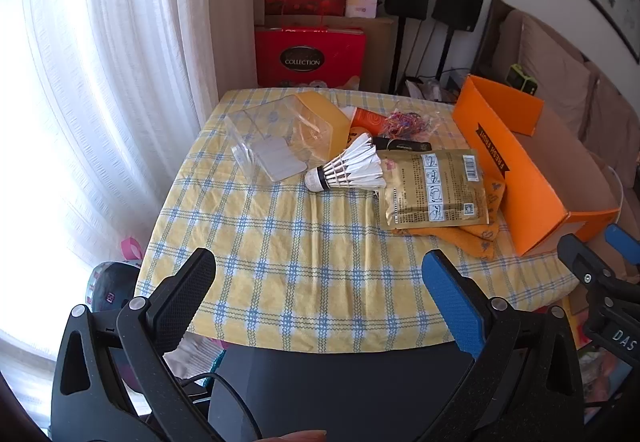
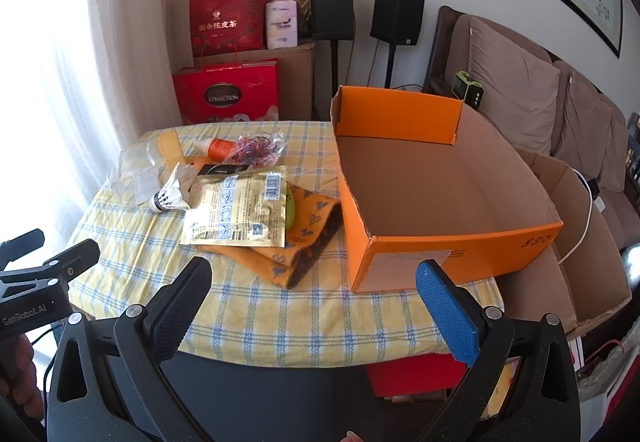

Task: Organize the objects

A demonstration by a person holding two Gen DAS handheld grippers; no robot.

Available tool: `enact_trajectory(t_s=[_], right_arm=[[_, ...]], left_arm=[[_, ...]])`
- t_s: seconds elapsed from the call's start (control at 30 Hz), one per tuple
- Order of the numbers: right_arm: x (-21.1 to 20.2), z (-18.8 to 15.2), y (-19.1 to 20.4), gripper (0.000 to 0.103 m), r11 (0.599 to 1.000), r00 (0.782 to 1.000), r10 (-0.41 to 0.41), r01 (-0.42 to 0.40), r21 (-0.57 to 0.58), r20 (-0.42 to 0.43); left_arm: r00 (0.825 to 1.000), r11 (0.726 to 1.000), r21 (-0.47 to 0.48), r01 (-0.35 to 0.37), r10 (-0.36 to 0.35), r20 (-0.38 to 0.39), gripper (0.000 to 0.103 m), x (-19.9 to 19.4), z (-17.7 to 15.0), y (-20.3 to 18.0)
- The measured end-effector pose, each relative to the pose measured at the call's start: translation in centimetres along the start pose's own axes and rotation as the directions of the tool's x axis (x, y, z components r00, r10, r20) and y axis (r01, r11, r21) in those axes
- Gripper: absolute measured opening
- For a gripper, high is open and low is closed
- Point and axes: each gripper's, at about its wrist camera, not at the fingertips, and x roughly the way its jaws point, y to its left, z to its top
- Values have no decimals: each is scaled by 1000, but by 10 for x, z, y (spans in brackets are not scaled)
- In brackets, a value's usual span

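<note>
An empty orange cardboard box (image 2: 452,202) stands on the right of the checked tablecloth (image 1: 304,242); it also shows in the left wrist view (image 1: 520,170). A white shuttlecock (image 1: 348,166), a gold foil packet (image 1: 434,188), an orange cloth (image 2: 304,242), a clear plastic box (image 1: 276,138), an orange bottle (image 2: 218,148) and a bundle of coloured bands (image 1: 404,122) lie across the far half of the table. My left gripper (image 1: 320,270) is open and empty over the near table edge. My right gripper (image 2: 314,278) is open and empty before the box's near left corner.
Red gift bags (image 1: 310,54), a carton and two black speakers (image 2: 396,18) stand behind the table. A brown sofa (image 2: 540,102) runs along the right wall. A plain cardboard box (image 2: 580,242) sits right of the orange one. Curtains (image 1: 100,82) hang at the left.
</note>
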Motion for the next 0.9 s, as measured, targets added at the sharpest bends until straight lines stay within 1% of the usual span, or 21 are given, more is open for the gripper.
enact_trajectory(t_s=[0.33, 0.63, 0.77, 0.8, 0.87, 0.9], right_arm=[[-2, 3, 2, 103, 1000, 1000, 6, -6, -12, 15], [3, 9, 9, 103, 999, 1000, 9, -8, -36, 17], [8, 13, 14, 103, 998, 1000, 14, -13, -57, 21], [12, 16, 18, 103, 996, 999, 44, -42, -73, 19], [16, 20, 20, 103, 993, 995, 94, -92, -75, 24], [16, 20, 20, 103, 993, 995, 94, -92, -75, 24]], left_arm=[[1000, 1000, -1, -1, 1, -1, 103, 1, 1, 1], [1000, 1000, -8, -8, 8, 7, 103, 9, 10, 15], [1000, 1000, -20, 12, -11, 18, 103, 14, 16, 27], [1000, 999, -31, 12, -11, 20, 103, 16, 18, 32], [1000, 999, -41, -10, 11, 19, 103, 19, 20, 38], [999, 999, -44, -25, 26, 19, 103, 22, 21, 43]])
